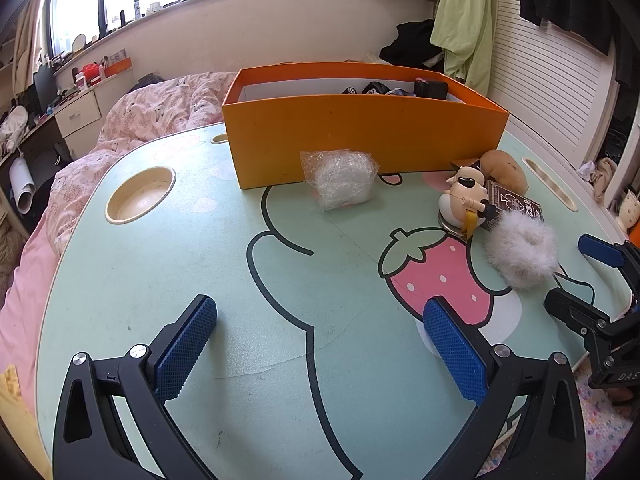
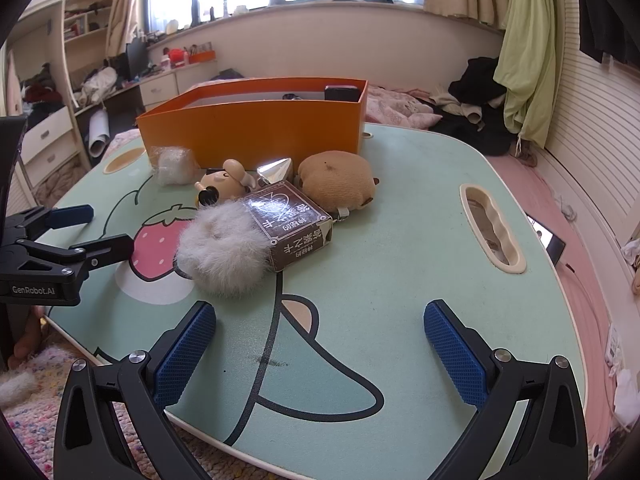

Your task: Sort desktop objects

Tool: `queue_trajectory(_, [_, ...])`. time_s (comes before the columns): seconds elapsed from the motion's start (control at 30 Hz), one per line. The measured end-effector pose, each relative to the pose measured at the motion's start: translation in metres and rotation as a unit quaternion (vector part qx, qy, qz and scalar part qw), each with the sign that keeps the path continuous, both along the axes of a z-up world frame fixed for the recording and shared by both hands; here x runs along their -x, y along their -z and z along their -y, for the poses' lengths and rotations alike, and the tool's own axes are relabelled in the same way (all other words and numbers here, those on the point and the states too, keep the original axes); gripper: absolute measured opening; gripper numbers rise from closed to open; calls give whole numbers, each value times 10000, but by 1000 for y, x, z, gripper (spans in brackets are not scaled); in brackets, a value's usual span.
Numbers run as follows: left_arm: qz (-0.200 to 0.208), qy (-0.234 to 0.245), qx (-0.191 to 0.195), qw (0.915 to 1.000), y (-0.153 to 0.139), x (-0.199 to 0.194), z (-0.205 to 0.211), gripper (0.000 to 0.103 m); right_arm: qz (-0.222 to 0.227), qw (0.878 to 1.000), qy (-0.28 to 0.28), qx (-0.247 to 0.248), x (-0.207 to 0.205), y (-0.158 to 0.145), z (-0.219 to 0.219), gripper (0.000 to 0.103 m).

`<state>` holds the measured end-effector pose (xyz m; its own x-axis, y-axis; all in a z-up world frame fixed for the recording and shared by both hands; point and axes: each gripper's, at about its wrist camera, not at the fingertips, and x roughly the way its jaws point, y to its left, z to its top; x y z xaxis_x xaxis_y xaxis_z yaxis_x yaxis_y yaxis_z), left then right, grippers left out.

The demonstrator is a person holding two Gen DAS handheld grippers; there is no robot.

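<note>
An orange box [image 1: 360, 136] [image 2: 256, 128] stands at the back of the mint table [image 1: 200, 248] [image 2: 400, 240] with dark items inside. In front of it lie a clear plastic-wrapped bundle [image 1: 340, 178] [image 2: 174, 166], a cartoon figurine [image 1: 464, 196] [image 2: 222, 186], a brown card box [image 1: 516, 206] [image 2: 292, 224], a white fluffy scrunchie [image 1: 524, 252] [image 2: 220, 252] and a brown plush [image 1: 504, 170] [image 2: 338, 178]. My left gripper [image 1: 320, 344] [image 2: 88, 230] is open and empty above the table's front. My right gripper [image 2: 320, 348] [image 1: 588, 276] is open and empty, just short of the scrunchie.
A round cup recess [image 1: 140, 194] sits at the table's left and an oblong slot [image 2: 492, 228] at its right. A small silver pyramid [image 2: 276, 170] lies by the plush. A bed with pink bedding [image 1: 160, 108] lies behind the table.
</note>
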<state>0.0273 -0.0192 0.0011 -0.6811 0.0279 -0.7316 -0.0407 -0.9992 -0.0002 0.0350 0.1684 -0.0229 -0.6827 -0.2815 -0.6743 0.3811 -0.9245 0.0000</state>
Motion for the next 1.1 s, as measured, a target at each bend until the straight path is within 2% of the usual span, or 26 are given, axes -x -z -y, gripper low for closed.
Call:
queue_trajectory(0.37, [0,1,-6,10000,0,0,0,103,-19,10000,49,20,-1,0,-1,103])
queue_trajectory(0.5, [0,1,-7,10000,0,0,0,103,-22,9996,70,290,0,-5,-7,102])
queue_trajectory(0.57, [2,1,-10,10000,0,0,0,103,4,9989,93,453,4,-10,-12,96])
queue_trajectory(0.6, [2,2,-10,10000,0,1,0,103,-20,9984,133,558,8,-14,-14,93])
queue_trajectory(0.7, [2,2,-12,10000,0,1,1,103,-141,9960,371,801,27,-34,-18,93])
queue_trajectory(0.83, [2,2,-12,10000,0,1,1,103,-78,9972,634,399,66,-49,-6,89])
queue_trajectory(0.93, [0,3,-11,10000,0,0,1,103,302,9974,640,130,97,-45,5,82])
queue_trajectory(1.07, [1,0,-11,10000,0,0,0,103,627,9967,486,191,118,-36,12,76])
queue_trajectory(1.1, [1,0,-11,10000,0,0,0,103,639,9968,440,199,119,-35,14,70])
